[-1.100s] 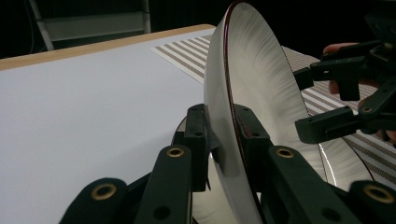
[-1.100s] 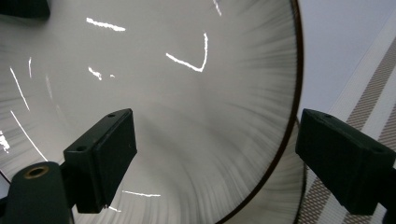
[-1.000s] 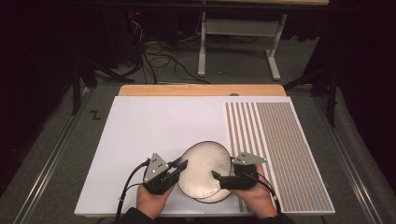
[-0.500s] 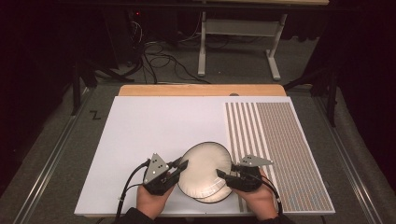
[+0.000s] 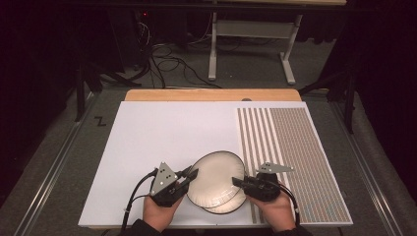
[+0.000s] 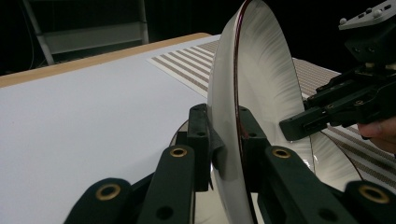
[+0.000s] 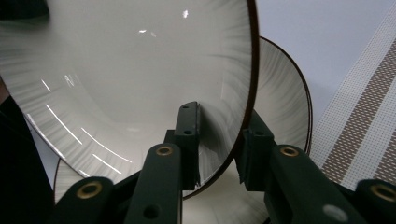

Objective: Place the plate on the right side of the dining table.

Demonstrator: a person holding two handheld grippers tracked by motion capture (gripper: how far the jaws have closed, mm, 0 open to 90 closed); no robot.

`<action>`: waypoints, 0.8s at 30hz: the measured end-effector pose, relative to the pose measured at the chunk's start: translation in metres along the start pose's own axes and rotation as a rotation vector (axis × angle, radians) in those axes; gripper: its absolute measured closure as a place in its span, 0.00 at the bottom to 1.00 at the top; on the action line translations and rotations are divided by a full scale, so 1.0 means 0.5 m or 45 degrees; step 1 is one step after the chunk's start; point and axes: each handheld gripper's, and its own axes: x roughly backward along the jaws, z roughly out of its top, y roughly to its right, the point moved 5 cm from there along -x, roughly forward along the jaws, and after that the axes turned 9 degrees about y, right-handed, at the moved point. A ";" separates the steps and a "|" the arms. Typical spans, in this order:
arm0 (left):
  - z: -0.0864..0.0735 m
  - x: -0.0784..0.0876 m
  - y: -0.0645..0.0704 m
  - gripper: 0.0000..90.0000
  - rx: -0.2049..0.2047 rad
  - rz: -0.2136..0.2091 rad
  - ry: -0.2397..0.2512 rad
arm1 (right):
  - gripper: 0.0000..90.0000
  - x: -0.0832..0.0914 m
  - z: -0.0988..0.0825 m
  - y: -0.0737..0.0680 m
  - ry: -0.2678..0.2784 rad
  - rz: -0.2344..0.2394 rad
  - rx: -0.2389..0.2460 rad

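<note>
Two cream plates with dark rims are stacked at the table's near edge. The upper plate (image 5: 216,174) (image 6: 261,79) (image 7: 116,70) is lifted and tilted above the lower plate (image 5: 231,205) (image 6: 336,163) (image 7: 285,107), which lies flat. My left gripper (image 5: 193,173) (image 6: 224,130) is shut on the upper plate's left rim. My right gripper (image 5: 237,182) (image 7: 219,135) (image 6: 292,128) has just been closing and has the right rim between its jaws, one pad on the top face and one beneath.
The plates are over a white mat (image 5: 172,132) whose right part carries a brown striped and dotted pattern (image 5: 290,147). A wooden edge (image 5: 211,95) runs along the far side. Beyond it, cables and a metal stand (image 5: 251,44) are on the floor.
The right gripper's jaws have closed in on the upper plate's right rim. The left gripper keeps its hold and has stayed put. The plate is still tilted.
</note>
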 end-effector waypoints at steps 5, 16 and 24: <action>0.000 0.004 0.000 0.91 0.000 -0.008 -0.013 | 0.91 0.019 0.013 -0.004 0.047 -0.023 0.040; 0.002 -0.003 0.007 0.91 0.025 -0.031 -0.018 | 0.93 0.056 0.040 -0.010 0.146 -0.069 0.094; 0.009 -0.015 0.012 0.90 0.037 -0.040 -0.026 | 0.94 0.078 0.056 -0.009 0.187 -0.101 0.125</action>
